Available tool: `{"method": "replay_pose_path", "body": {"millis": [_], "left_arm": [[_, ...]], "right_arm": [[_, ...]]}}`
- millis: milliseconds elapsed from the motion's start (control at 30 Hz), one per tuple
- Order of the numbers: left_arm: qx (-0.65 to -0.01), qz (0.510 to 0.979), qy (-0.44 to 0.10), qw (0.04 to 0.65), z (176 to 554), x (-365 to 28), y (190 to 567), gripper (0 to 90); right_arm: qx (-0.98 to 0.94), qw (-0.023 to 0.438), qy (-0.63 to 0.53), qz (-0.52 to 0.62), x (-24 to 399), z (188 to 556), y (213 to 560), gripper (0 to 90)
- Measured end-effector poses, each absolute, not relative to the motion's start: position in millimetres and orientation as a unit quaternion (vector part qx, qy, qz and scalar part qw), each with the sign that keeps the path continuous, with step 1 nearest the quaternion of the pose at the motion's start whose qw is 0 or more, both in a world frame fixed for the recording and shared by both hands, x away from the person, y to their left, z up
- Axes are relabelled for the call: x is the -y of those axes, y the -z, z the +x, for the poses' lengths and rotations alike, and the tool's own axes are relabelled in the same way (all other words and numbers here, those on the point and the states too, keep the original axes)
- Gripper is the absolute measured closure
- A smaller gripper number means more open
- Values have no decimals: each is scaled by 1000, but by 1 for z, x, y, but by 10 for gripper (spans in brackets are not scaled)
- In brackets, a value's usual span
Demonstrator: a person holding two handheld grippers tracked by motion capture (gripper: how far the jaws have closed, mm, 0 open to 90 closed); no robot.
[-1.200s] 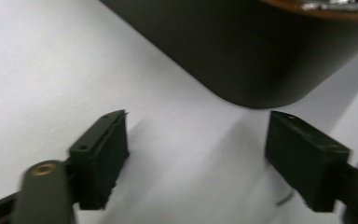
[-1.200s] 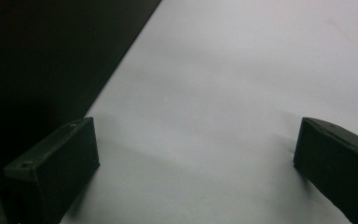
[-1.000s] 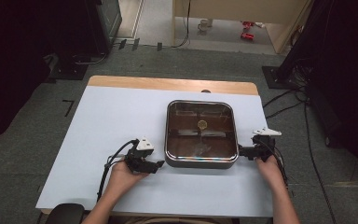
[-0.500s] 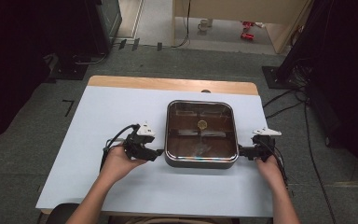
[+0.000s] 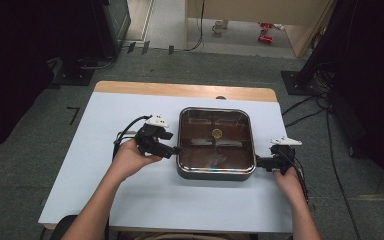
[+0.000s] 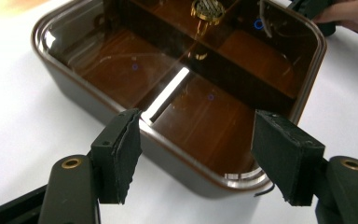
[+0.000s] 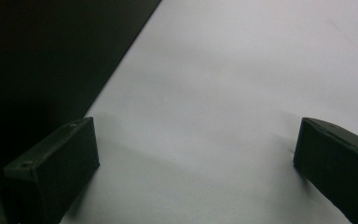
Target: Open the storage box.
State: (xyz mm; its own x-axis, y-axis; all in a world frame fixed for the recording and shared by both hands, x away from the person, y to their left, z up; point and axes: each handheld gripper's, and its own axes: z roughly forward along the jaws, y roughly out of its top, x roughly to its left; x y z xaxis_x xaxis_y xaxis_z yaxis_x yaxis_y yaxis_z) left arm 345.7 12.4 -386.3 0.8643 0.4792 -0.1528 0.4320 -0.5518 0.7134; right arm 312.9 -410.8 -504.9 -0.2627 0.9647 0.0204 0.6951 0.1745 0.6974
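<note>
1. The square pan (image 5: 216, 143) sits at the middle of the pale table (image 5: 105, 190), between the two grippers.
2. The left gripper (image 5: 172, 149) is at the pan's left edge, raised and angled down toward it; in the left gripper view the pan's near corner (image 6: 223, 179) lies just beyond and between the two black jaws.
3. Its jaws have just been opening: they stand apart with a clear gap, holding nothing, and no pad presses on the rim.
4. The right gripper (image 5: 258, 163) is low at the pan's right front corner, right beside its wall; whether it touches I cannot tell.
5. In the right gripper view its jaws (image 7: 193, 172) are spread wide over bare table, released, nothing between them.
6. The pan is dark brown with rounded corners, a glossy see-through lid (image 6: 186, 70) catching a light streak, and a small round brass-coloured knob (image 5: 216, 133) at the centre.
7. The jaw pads (image 6: 121, 154) are matte black blocks with roughened faces.
8. The table top is smooth and pale, with a wooden strip (image 5: 180, 90) along its far edge.
</note>
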Motion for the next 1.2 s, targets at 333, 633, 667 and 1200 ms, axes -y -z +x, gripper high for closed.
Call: {"method": "replay_pose_path", "body": {"millis": [333, 633, 667, 1200], "left_arm": [[-230, 884, -31, 406, 361, 24, 379, 325], [-207, 892, -31, 401, 375, 56, 382, 320], [-203, 892, -29, 402, 376, 60, 383, 321], [-162, 914, -42, 369, 391, 120, 406, 359]], "right_arm": [[-734, 220, -305, 566, 411, 313, 505, 0], [-734, 220, -305, 566, 411, 313, 505, 0], [-734, 220, -305, 566, 411, 313, 505, 0], [-733, 220, -306, 566, 411, 313, 505, 0]]}}
